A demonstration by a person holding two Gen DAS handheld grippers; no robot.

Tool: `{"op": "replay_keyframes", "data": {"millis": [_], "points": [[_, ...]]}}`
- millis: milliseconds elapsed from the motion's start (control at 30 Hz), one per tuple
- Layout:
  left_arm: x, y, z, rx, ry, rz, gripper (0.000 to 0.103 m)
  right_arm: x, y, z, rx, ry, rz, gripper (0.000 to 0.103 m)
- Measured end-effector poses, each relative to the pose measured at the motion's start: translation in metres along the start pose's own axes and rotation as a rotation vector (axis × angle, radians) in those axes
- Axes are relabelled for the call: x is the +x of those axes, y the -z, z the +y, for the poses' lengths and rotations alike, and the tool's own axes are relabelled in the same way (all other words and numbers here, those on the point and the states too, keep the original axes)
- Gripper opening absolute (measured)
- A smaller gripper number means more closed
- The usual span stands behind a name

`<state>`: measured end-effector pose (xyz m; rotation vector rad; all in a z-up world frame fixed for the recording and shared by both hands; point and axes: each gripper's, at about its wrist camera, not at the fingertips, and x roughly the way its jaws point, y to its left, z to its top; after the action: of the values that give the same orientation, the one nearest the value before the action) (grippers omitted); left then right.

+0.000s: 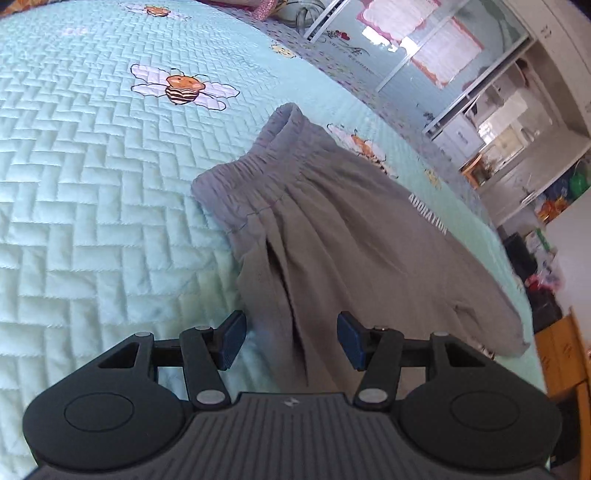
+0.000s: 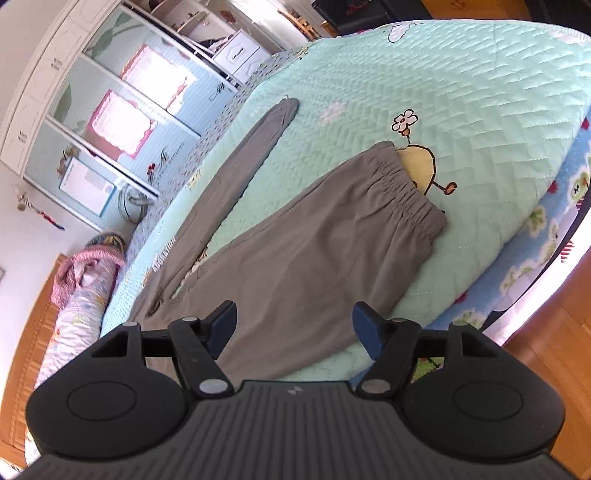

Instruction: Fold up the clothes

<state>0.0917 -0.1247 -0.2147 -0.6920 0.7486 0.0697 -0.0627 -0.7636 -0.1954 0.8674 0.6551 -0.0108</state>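
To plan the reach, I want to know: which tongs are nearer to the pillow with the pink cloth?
Right. The right tongs have the pillow close on their left; from the left tongs it lies far across the bed.

Both grippers: black ribbed bodies, silver pivot screws, seemingly ridged dark-blue fingers (image 1: 232, 339).

On the grey trousers (image 1: 351, 236) in front of me I read white capitals, "ADORATION"; the cursive lettering on the wardrobe door (image 1: 347, 48) is too small to make out
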Motion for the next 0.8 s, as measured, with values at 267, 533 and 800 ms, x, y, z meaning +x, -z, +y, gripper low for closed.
{"op": "replay_keyframes", "data": {"millis": [267,533,800], "points": [[-0.005,0.013,-0.008,0.046,-0.024,0.023,0.004,-0.014,0.000,-0.022,0.080,0.014,-0.079,0.072],[0.001,0.013,-0.008,0.028,-0.007,0.065,0.018,0.002,-0.002,-0.048,0.156,-0.058,-0.112,0.072],[0.006,0.018,-0.028,0.099,-0.012,0.088,0.052,0.021,-0.009,-0.067,0.143,-0.091,-0.163,0.072]]}}
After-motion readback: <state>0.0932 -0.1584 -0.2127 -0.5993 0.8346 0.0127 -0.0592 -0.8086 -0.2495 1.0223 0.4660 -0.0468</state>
